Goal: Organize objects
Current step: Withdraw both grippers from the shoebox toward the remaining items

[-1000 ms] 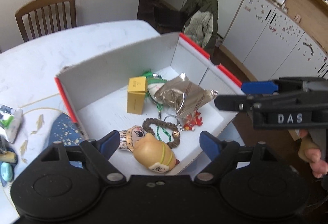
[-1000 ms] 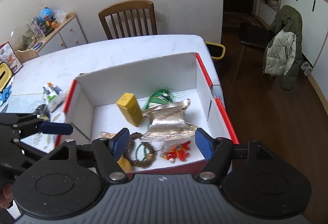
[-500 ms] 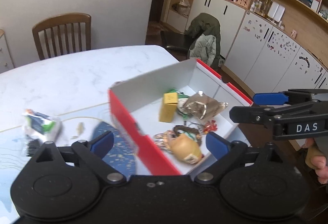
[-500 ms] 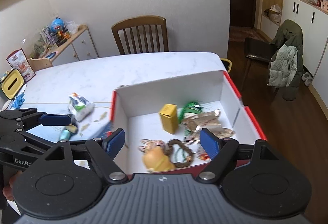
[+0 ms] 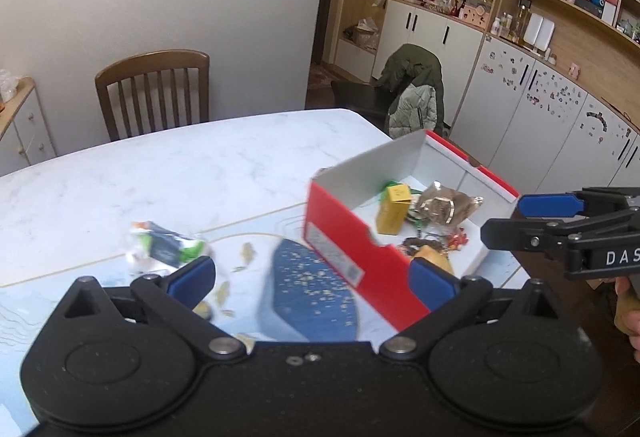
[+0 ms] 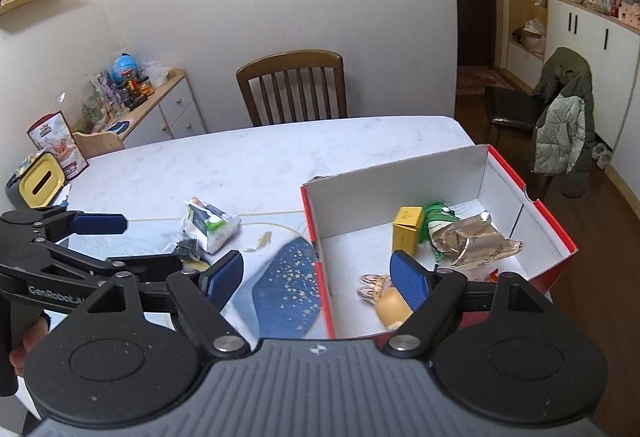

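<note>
We've got both grippers up in the air over the tabletop (image 6: 280, 165), and neither has hold of anything. The left gripper (image 5: 312, 279) has its blue pads spread wide, with only the mat and the box corner showing between them. The right gripper (image 6: 318, 277) is spread just as wide and empty too.

The red-and-white box (image 6: 436, 173) sits near the tabletop's right edge, open on top. Inside it we can see a small yellow carton (image 6: 407, 229) standing upright, a green bundle (image 6: 436, 215) just beside it, and a crinkly foil packet (image 6: 476, 239) lying next to that. Nearer to us there's a tan toy figure (image 6: 390, 301), partly hidden behind a pad of the right gripper.

Still outside the box: a white-and-green pack (image 6: 210, 223) lies on the tabletop to the left, well apart from the box, with a small dark clump (image 6: 185, 249) just beside it. A blue speckled patch of the mat (image 6: 286, 285) sits right against the box's left wall.
</note>
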`<act>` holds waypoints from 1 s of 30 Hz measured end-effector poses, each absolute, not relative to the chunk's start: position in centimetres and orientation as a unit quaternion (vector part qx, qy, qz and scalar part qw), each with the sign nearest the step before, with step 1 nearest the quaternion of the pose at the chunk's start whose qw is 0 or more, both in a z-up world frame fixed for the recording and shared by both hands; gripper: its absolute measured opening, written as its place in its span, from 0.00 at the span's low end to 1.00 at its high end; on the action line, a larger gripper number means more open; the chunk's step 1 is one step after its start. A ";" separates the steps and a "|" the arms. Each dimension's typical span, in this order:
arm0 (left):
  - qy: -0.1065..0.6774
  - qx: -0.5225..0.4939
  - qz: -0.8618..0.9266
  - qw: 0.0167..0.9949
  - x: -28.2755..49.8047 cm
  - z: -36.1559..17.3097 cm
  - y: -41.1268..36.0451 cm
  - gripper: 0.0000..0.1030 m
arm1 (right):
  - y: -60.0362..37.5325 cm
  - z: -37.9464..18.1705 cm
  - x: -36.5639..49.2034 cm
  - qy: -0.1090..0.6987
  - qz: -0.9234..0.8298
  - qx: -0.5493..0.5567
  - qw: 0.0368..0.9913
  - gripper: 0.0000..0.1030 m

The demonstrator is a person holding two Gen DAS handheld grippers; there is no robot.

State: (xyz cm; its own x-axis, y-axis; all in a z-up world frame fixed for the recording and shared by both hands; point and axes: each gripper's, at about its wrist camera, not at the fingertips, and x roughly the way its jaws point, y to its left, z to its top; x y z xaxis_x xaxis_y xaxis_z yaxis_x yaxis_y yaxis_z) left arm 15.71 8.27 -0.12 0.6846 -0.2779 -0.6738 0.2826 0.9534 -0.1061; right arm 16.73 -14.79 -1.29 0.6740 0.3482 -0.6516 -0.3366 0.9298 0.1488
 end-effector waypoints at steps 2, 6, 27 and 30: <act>0.365 -0.001 -0.152 0.919 15.7 -0.1 9.7 1.00 | -13.7 -1.4 16.4 0.356 0.186 0.007 0.916 0.78; 0.365 -0.007 -0.144 0.920 15.8 -0.6 12.4 1.00 | -11.1 -1.9 16.0 0.360 0.193 0.004 0.913 0.78; 0.359 -0.076 -0.101 0.925 18.2 -7.3 22.2 0.99 | 0.7 -5.7 22.6 0.436 0.231 -0.016 0.869 0.78; 0.366 -0.086 -0.100 0.921 19.0 -8.2 22.5 0.99 | 1.9 -6.9 23.7 0.438 0.245 -0.030 0.865 0.78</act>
